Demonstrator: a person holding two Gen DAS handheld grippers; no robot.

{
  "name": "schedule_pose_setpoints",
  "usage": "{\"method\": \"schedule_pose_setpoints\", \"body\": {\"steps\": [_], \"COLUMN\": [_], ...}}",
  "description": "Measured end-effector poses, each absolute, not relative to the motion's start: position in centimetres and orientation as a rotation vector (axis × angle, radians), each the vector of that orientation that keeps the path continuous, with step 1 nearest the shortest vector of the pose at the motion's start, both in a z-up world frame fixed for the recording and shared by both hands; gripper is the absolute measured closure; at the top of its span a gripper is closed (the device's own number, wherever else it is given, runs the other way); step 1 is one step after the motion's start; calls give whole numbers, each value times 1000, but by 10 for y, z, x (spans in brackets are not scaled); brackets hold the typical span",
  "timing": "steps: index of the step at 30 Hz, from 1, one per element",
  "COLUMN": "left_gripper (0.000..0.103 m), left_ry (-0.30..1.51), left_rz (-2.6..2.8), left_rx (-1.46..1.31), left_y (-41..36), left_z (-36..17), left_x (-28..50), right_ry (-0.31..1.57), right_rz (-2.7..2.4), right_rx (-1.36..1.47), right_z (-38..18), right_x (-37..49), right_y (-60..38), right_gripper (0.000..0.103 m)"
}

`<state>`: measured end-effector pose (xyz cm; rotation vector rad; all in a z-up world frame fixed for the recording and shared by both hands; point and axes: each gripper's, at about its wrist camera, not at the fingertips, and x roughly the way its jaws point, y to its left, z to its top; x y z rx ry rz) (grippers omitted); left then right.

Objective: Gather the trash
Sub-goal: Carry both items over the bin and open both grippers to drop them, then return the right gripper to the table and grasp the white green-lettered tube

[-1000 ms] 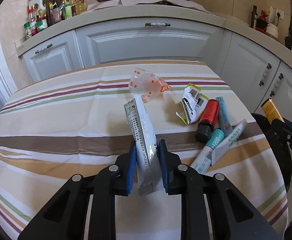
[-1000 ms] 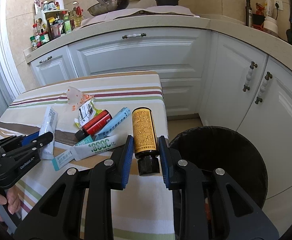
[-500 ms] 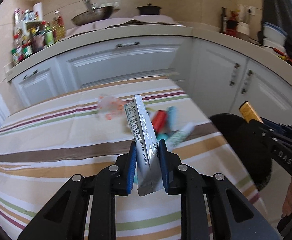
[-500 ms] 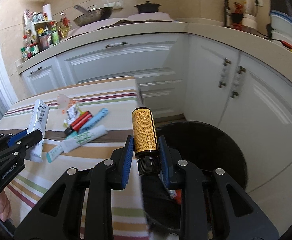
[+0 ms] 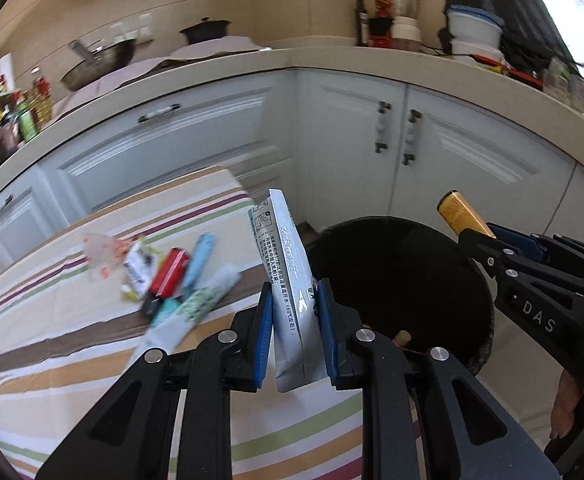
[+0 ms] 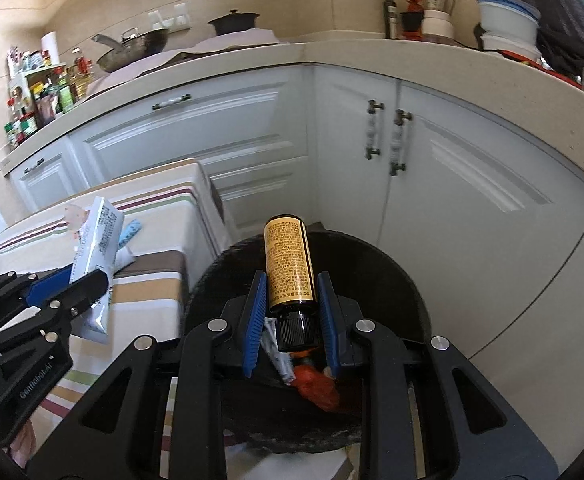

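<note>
The left gripper (image 5: 295, 334) is clamped on a white sachet (image 5: 288, 280) that stands upright between its blue pads, the printed top edge leaning slightly toward 11 o'clock. The right gripper (image 6: 290, 322) is clamped on a small amber bottle (image 6: 289, 266) with a yellow label, held by its lower body just above the black cap, the base pointing to 12 o'clock.

In the right wrist view the bottle hangs directly over the black trash bin (image 6: 396, 276), whose opening fills the middle of the picture; some orange and white scraps (image 6: 316, 386) lie inside it at 6 o'clock from the gripper. In the left wrist view the sachet is held above the edge of the striped tabletop (image 5: 52, 340), with the bin (image 5: 404, 280) just beside it at 2 o'clock and the right gripper with its bottle (image 5: 462, 216) over the bin's far side at 3 o'clock.

At 9 to 10 o'clock from the left gripper, more trash is left on the tabletop in a close cluster: a red bottle (image 5: 170, 270), a light blue tube (image 5: 198, 258), a white and green tube (image 5: 196, 304), a torn packet (image 5: 138, 268) and a clear wrapper with orange dots (image 5: 102, 250), all blurred. White kitchen cabinets (image 6: 452, 168) stand behind the bin.
</note>
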<state>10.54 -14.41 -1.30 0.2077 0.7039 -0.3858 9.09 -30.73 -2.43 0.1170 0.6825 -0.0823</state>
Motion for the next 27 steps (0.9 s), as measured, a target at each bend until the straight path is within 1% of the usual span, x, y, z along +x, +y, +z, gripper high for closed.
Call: {"method": "schedule_pose_setpoints", "body": {"steps": [17,18,19,20,21,27], "left_gripper": [79,75,64,59,54,53], "left_ry": [716,718,719,713,709,688], "left_rz": [-454,-461,-458,-449,-444,-414], "left_rx": [249,251,260,264,263,210], "left_y": [-200,-203,-205,-205,-205,-192], "left_z": [-32,-33,-35,-35,-35,-26], "left_x": [131,133,135,135,136,133], "right_ry": [686,684,681,679,676,666], "right_rz": [-128,-129,-131,-131,-134,-155], "right_rx": [150,153,156,161,164,159], "right_z": [-40,-40,-40,-40,-40,-36], "right_x": [115,117,118,118,118,115], "right_y": [-343,-344,-346,-347,-348,-347], "right_gripper": [77,77,75,69,66,65]}}
